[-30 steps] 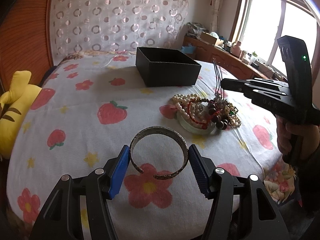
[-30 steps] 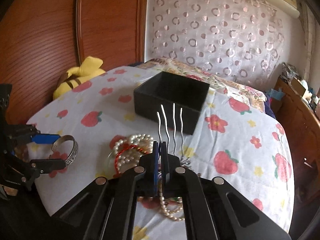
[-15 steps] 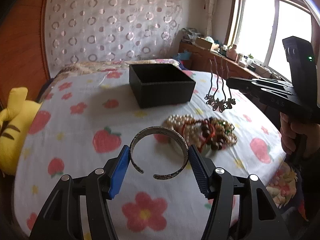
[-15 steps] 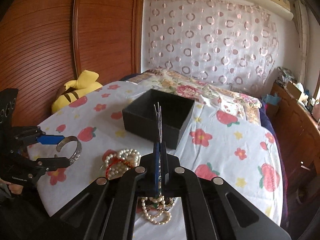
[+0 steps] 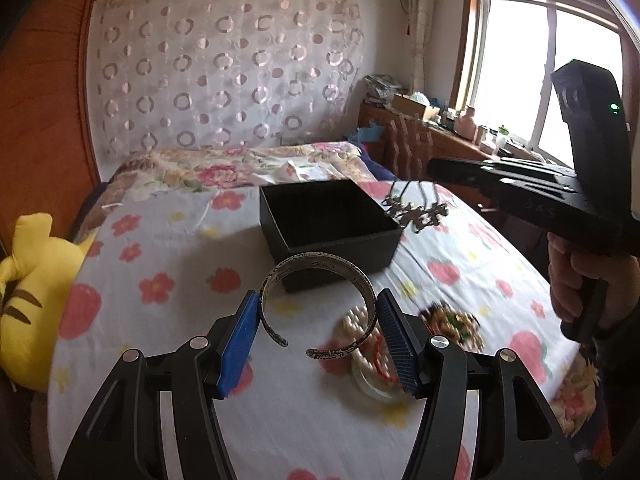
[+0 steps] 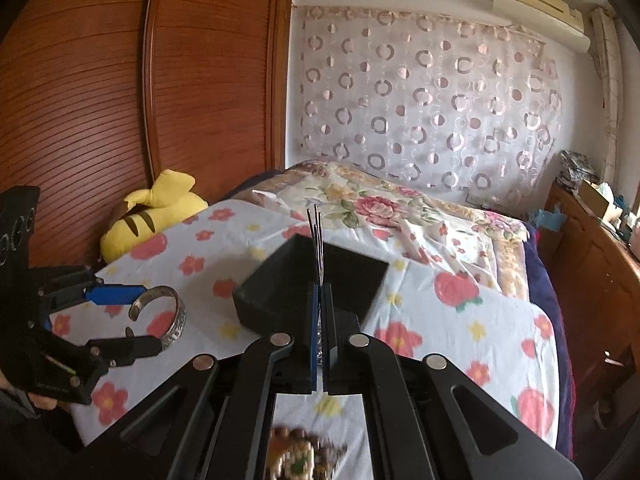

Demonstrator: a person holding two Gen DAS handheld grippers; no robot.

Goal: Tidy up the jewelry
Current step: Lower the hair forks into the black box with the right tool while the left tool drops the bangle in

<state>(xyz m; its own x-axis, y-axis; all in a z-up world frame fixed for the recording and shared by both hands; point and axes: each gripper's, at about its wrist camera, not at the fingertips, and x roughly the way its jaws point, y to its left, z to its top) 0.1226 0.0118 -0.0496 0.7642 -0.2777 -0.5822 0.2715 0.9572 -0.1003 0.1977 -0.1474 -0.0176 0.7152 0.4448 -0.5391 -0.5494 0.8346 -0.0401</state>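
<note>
We hold the silver cuff bracelet (image 5: 318, 304) in our left tongs (image 5: 318, 326) and hairpins (image 5: 416, 210) clamped in our right tongs (image 6: 320, 344) above the empty-looking black box (image 5: 328, 220), with 1 jewelry pile (image 5: 404, 336) left on the bed (image 5: 160, 248).

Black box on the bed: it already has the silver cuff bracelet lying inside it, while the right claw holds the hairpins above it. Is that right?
Not quite. The black box looks empty in the left wrist view; the silver cuff bracelet is clamped in the left claw, in the air short of the box. The right claw does hold the hairpins over it.
</note>
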